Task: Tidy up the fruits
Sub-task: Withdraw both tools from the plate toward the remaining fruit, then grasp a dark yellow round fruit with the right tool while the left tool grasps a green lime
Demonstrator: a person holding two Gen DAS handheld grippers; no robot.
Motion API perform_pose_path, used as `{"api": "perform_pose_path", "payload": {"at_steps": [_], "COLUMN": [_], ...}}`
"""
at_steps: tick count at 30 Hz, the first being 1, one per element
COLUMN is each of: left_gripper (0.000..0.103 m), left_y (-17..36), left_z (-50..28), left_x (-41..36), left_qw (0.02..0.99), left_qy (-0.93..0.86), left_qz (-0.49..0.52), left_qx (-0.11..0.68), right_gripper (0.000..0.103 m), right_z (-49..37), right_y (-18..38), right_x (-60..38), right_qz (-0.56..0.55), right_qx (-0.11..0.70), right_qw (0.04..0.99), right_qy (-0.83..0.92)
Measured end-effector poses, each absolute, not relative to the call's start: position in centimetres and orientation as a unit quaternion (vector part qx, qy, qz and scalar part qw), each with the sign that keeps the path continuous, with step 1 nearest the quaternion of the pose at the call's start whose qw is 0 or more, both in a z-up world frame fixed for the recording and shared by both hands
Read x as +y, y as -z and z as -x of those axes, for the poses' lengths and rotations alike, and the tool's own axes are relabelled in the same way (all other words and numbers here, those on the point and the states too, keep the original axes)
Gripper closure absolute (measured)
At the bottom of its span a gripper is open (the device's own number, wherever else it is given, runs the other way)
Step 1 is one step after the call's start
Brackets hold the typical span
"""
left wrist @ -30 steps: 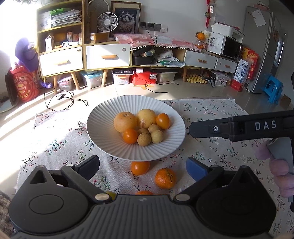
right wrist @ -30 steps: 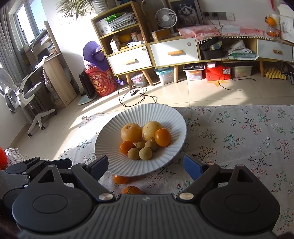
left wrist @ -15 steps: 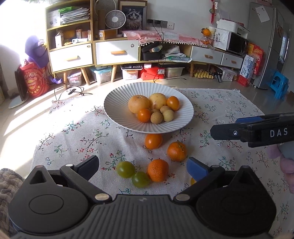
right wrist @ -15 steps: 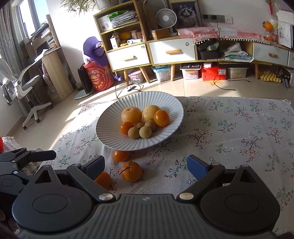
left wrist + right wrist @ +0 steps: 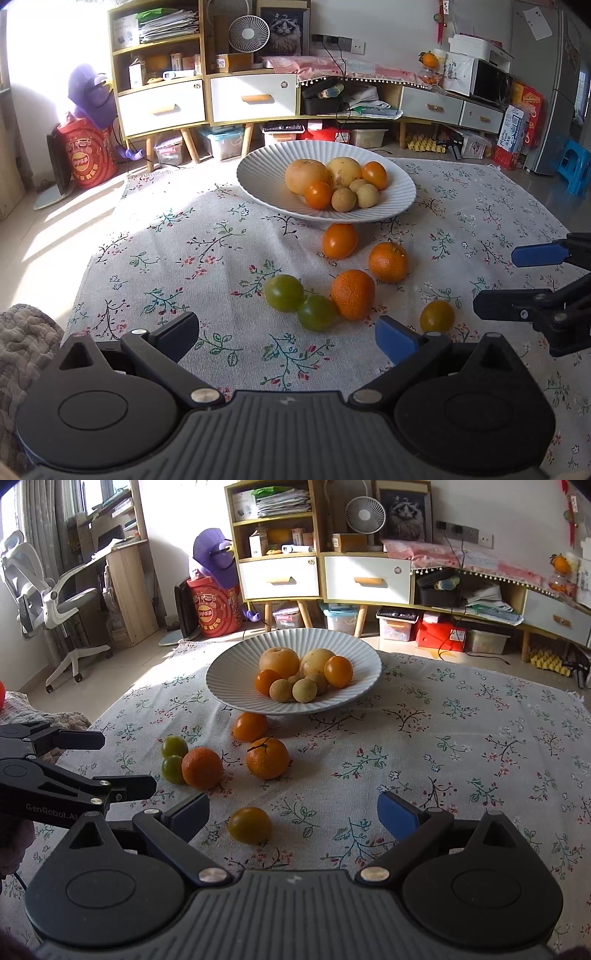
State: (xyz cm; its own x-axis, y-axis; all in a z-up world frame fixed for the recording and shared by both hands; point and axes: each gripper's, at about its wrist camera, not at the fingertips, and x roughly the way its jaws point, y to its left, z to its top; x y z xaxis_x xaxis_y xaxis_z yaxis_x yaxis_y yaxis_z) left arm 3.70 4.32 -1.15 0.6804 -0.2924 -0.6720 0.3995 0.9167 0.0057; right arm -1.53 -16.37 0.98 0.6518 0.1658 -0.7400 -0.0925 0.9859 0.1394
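A white ribbed plate [image 5: 258, 184] [image 5: 229, 686] holds two large yellow-orange fruits, two small orange ones and several small tan ones. On the floral cloth in front of it lie an orange tomato [image 5: 340, 240] [image 5: 250, 726], two mandarins [image 5: 388, 261] [image 5: 352, 293] [image 5: 267, 757] [image 5: 202, 768], two green tomatoes [image 5: 285, 292] [image 5: 317, 312] [image 5: 174, 746] [image 5: 173, 769] and a small yellow-orange tomato [image 5: 437, 316] [image 5: 249, 825]. My left gripper [image 5: 288, 332] [image 5: 107, 760] is open and empty, near the green tomatoes. My right gripper [image 5: 293, 810] [image 5: 517, 280] is open and empty, just behind the yellow-orange tomato.
The floral cloth [image 5: 166, 258] covers the low table. A grey knitted fabric [image 5: 22, 343] lies at the near left edge. Cabinets with drawers [image 5: 255, 98], a fan and storage boxes stand across the floor beyond. An office chair [image 5: 48, 598] stands far left.
Both grippers have pulled back from the plate toward me. The loose fruits in front of the plate have come fully into view. Both stay open.
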Motion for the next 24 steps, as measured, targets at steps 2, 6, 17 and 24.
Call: {"api": "perform_pose_path", "payload": {"at_steps": [2,6,17,24], "left_gripper": [0.011,0.011,0.034,0.050], "left_y": [1.5,2.6,3.4,3.3], "left_z": [-3.7,-3.5,-4.0,-4.4], "left_x": [4.4,4.6,4.3,3.6], "left_qw": [0.915,0.918,0.916,0.913], "left_qy": [0.185,0.176,0.184,0.197], "left_qz": [-0.075,-0.077,-0.064,-0.054], "left_qx": [0.350,0.348,0.350,0.354], "right_gripper": [0.006,0.006,0.009,0.020], "right_z": [2.0,2.5,3.1,3.2], "right_y": [-0.6,0.0,1.7,2.1], "right_x": [-16.3,-16.2,-14.4,-13.2], "right_qz": [-0.044,-0.038,-0.006,0.005], "right_qx": [0.413,0.413,0.421,0.427], "right_qw": [0.907,0.907,0.902,0.898], "right_qy": [-0.073,-0.076,-0.094,-0.110]}}
